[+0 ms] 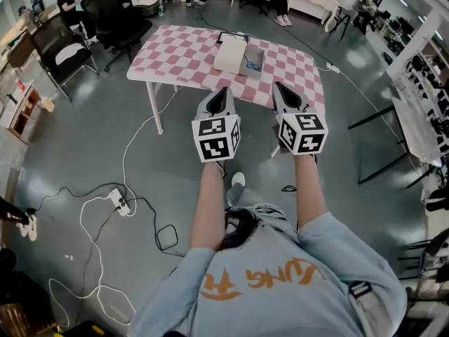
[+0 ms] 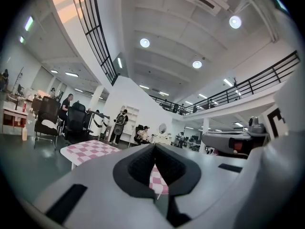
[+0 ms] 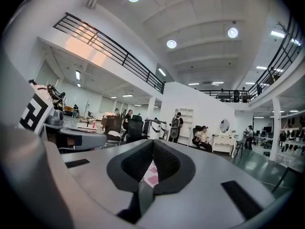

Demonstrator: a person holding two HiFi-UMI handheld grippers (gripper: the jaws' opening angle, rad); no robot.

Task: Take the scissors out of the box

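Looking down from the head view, I start at the left, where a white power strip and its cables lie on the floor, well apart from the checkered table ahead. The left gripper is held level in front of the person, short of the table's near edge, and its own view shows the jaws closed together with nothing between them, only a sliver of checkered cloth beyond. The box sits on the tabletop toward the far edge, about midway between the left and right edges, its pale flap folded open. Inside its right half I make out a small blue shape that I take to be the scissors' handles, though it is too small to be sure. The right gripper hangs beside the left one, also level and short of the table, clenched on nothing. Neither tool is near the box, so I judge the task not yet begun. I expect the scissors to be light and stiff, with slick metal blades, so I would pinch them at the plastic handle loops or across the pivot and lift them straight up clear of the box walls.
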